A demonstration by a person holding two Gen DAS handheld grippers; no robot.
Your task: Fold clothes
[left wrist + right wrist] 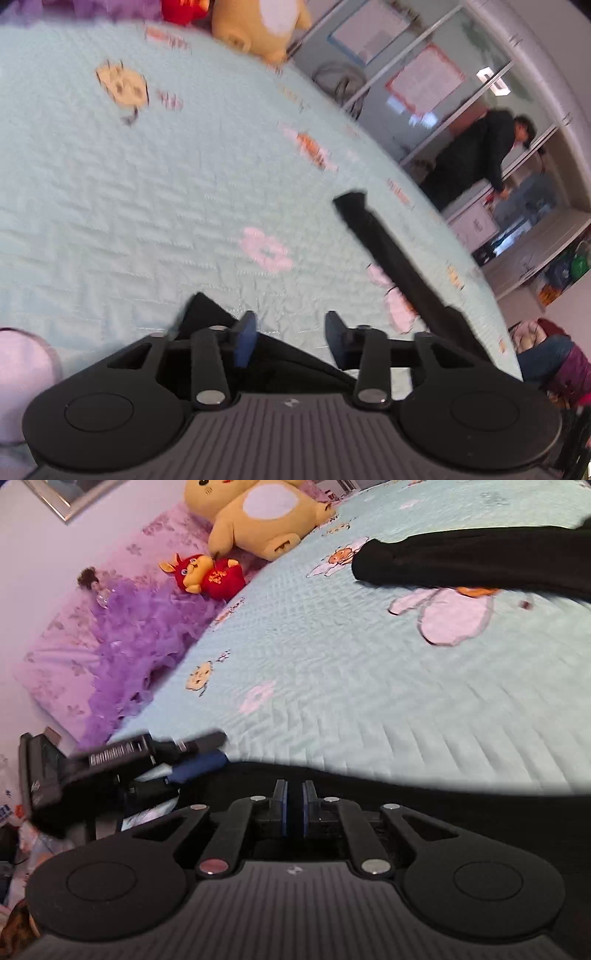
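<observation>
A black garment (391, 258) lies on a pale blue quilted bedspread (147, 184). One sleeve stretches away from me to the upper right. My left gripper (291, 341) stands open at the garment's near edge, with black cloth lying low between its blue pads (245, 339). In the right wrist view the garment (443, 805) spreads across the bottom, and a sleeve (480, 561) lies at the top right. My right gripper (293, 797) is shut on the garment's edge, pads almost touching. The left gripper (210, 751) shows at the left of that view, fingers apart.
A yellow plush toy (258, 513) and a red plush toy (210, 576) sit at the head of the bed beside purple ruffled fabric (140, 638) on pink bedding (59, 635). A person in dark clothes (476, 158) stands beyond the bed near glass partitions. Clutter (546, 354) lies past the bed's right side.
</observation>
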